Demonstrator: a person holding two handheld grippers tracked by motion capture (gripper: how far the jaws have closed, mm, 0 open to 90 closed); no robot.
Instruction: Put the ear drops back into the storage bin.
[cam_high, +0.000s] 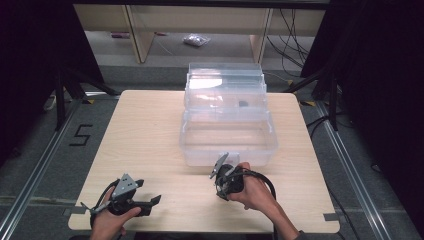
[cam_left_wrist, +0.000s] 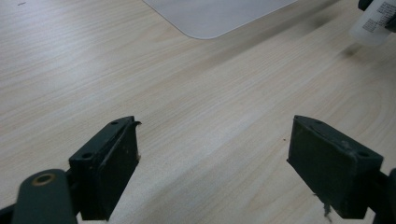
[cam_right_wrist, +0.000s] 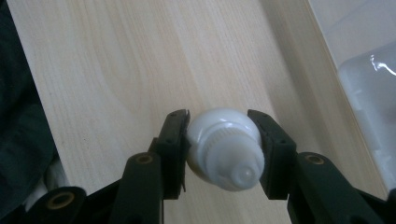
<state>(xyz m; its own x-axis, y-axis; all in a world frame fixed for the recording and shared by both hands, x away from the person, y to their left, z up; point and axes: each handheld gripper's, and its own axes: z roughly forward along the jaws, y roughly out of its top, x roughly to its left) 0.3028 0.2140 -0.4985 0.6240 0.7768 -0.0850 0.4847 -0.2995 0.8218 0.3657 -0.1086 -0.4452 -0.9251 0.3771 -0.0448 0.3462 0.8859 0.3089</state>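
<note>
- Right gripper (cam_right_wrist: 219, 149): clenched on a white screw-cap bottle (cam_right_wrist: 224, 149), near the table's (cam_high: 150, 125) near edge.
- Left gripper (cam_left_wrist: 212, 163): released, near-left.
- Clear plastic storage box (cam_high: 227, 135): far centre.

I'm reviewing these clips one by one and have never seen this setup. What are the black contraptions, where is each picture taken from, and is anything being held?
A person stands at a wooden table with a hand-held two-jaw clamp in each hand. The high view looks down from above; the two gripper views come from cameras riding on each clamp, looking along its black jaws. On the table sits a clear plastic box, lid open. The left gripper is open with nothing between its jaws, above bare wood. The right gripper, near the box's front, is closed on a small white bottle with a ribbed cap. That same bottle shows at the top right corner of the left gripper view.
</note>
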